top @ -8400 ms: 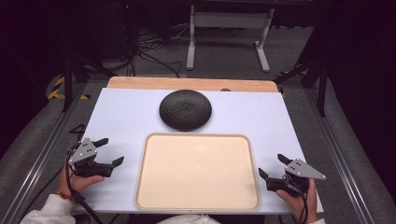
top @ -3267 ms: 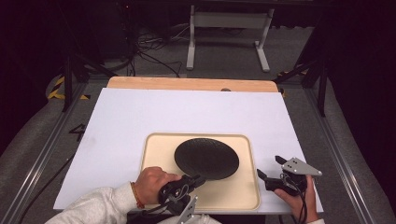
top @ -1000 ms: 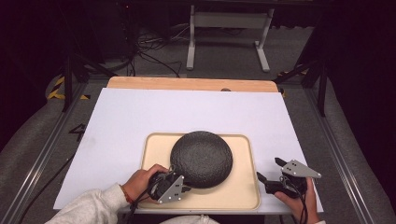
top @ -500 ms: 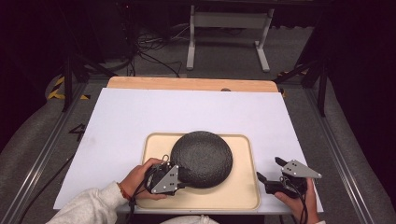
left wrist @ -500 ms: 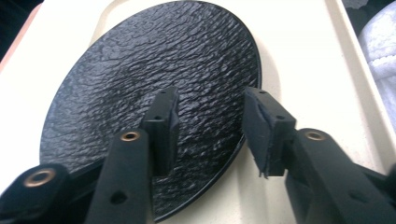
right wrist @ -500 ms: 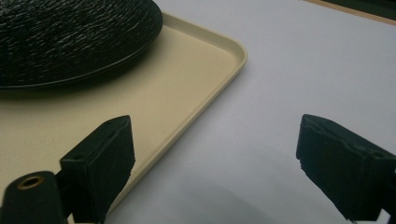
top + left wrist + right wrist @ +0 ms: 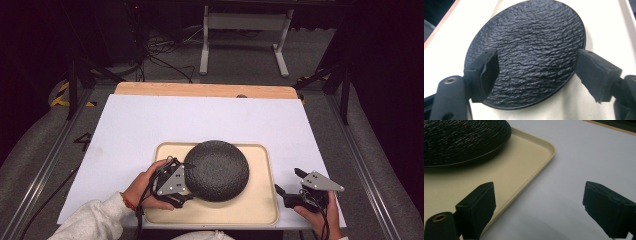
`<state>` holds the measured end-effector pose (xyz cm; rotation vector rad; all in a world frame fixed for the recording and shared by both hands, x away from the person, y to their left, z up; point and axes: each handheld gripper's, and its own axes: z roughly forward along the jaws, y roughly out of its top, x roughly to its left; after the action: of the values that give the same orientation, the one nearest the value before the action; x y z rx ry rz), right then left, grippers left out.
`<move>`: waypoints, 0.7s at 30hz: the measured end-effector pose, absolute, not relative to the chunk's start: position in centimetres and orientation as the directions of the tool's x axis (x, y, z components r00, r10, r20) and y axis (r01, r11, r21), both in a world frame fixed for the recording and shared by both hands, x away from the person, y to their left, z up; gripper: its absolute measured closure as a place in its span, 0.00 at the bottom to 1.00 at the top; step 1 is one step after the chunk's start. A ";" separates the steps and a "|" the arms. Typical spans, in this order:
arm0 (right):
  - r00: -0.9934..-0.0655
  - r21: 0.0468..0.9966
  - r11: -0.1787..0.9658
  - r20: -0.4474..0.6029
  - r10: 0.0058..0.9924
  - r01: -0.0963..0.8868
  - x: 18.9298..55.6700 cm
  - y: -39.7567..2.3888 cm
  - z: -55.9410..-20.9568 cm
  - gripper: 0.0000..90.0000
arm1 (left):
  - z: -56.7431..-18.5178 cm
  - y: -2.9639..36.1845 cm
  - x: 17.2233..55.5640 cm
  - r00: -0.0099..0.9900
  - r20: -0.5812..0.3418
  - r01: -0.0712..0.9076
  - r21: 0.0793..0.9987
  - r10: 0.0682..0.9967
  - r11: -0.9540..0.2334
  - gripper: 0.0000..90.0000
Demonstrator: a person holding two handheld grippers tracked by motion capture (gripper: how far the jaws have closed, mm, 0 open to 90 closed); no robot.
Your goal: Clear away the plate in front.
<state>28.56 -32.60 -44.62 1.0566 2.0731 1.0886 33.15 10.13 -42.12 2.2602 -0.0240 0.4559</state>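
Observation:
A black, rough-textured plate lies dome side up on the beige tray. In the left gripper view the plate spans the gap between the jaws. My left gripper is at the plate's near-left rim; its jaws have just been opening, and both pads now stand clear of the plate. My right gripper rests open on the white sheet beside the tray's right edge, with nothing between its fingers. The right gripper view also shows the plate and the tray's corner.
A white sheet covers the table, with a wooden strip along its far edge. Metal rails run down both sides. A grey stand and cables sit on the floor beyond.
The plate, earlier at the back of the sheet, now lies upside down on the tray. Over the last second my left gripper opened, let go of its rim and drew back slightly. The right gripper stayed still.

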 end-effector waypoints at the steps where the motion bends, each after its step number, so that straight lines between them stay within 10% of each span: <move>1: -0.530 0.852 0.359 -0.117 0.840 0.381 28.6 -32.6 -44.6 0.13 | -42.0 10.3 33.3 0.932 0.333 -0.157 0.724 0.141 -0.672 0.20; 21: -0.540 0.850 0.371 -0.126 0.832 0.373 28.5 -32.5 -44.6 0.13 | -41.3 13.2 35.2 0.905 0.327 -0.078 0.754 0.270 -0.652 0.08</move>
<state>28.48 -32.50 -44.58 1.0372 2.0833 1.0861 35.16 13.24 -41.30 2.2222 0.1368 0.5292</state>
